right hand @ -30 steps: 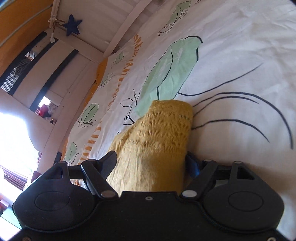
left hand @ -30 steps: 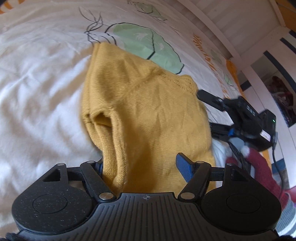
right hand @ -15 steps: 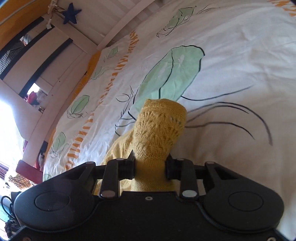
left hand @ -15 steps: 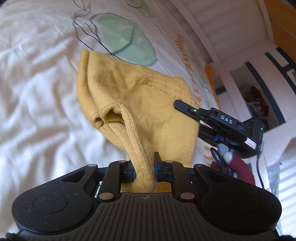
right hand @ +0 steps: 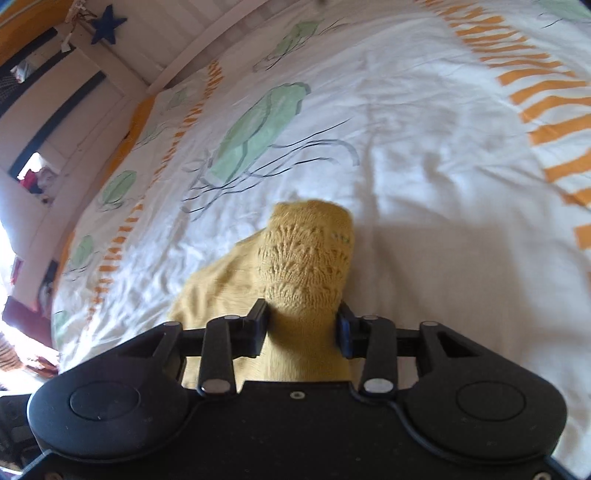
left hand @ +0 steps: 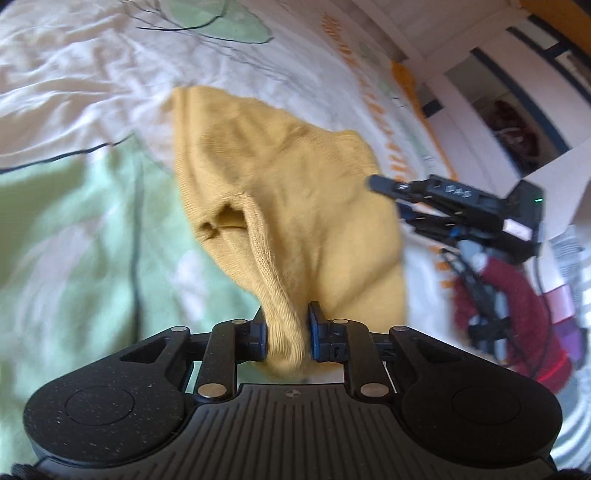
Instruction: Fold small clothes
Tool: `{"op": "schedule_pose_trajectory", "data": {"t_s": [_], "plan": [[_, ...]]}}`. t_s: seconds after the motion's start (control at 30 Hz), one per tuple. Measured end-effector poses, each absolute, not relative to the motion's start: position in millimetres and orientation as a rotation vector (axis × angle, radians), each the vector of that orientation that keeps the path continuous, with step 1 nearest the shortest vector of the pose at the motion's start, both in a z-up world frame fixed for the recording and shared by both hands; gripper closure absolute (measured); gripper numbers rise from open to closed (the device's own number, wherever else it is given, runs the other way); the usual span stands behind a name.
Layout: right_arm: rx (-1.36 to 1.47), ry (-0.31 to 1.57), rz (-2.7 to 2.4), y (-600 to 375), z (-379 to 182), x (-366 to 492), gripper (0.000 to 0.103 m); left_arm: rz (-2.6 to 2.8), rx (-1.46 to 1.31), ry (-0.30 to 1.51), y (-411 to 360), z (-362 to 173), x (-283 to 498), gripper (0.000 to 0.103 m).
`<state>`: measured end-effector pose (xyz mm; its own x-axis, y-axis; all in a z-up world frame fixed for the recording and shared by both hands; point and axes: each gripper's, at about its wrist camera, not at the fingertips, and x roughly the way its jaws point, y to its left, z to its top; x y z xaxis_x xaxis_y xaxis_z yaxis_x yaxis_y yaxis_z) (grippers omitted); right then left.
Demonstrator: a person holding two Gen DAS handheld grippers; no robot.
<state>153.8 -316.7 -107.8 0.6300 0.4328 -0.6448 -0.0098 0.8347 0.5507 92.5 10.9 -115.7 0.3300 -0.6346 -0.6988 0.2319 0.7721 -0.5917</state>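
Note:
A mustard-yellow knit garment point(left hand: 295, 177) hangs bunched between my two grippers above the bed cover point(left hand: 74, 92). My left gripper point(left hand: 286, 332) pinches a ribbed edge of it; its jaws are opening slightly, with the pads still on the cloth. In the right wrist view my right gripper point(right hand: 303, 325) holds the garment's lacy end point(right hand: 306, 254); its jaws are also opening, with a thick wad of knit filling the gap. The right gripper point(left hand: 391, 201) also shows at the garment's far right side.
The white bed cover point(right hand: 424, 129) carries green leaf prints and orange stripes. A white slatted bed frame point(right hand: 177, 48) with a blue star point(right hand: 109, 24) runs along the far side. A person's dark red sleeve point(left hand: 509, 288) is behind the right gripper.
Both grippers closed on the yellow garment and carried it sideways across the bed, lifting it into a bunch. The right jaws stand a little wider than half a second ago.

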Motion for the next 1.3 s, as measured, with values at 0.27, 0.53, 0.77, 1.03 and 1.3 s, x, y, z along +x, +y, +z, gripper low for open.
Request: {"op": "schedule_pose_trajectory", "data": {"t_s": [0.27,0.53,0.77,1.03,1.3], "plan": [[0.467,0.765,0.200,-323.9,-92.7,133.0,0.043,-0.525,-0.369,1.039,24.1,-111.2,72.9,0.078],[0.597,0.899,0.375,-325.9,-103.6,85.2,0.031,-0.533,-0.268,0.905,31.6,-76.4,42.9,0.077],[0.713,0.959,0.436,-321.7,-127.1,65.0,0.029,-0.505,-0.227,0.783,25.2,-51.9,54.1,0.070],[0.601,1.021,0.447,-307.8,-115.9,54.4,0.079,-0.416,-0.183,0.798,5.3,-56.3,90.5,0.067],[0.482,1.038,0.392,-301.1,-108.7,50.9,0.069,-0.273,-0.075,0.813,-18.9,-84.7,136.8,0.061]]}}
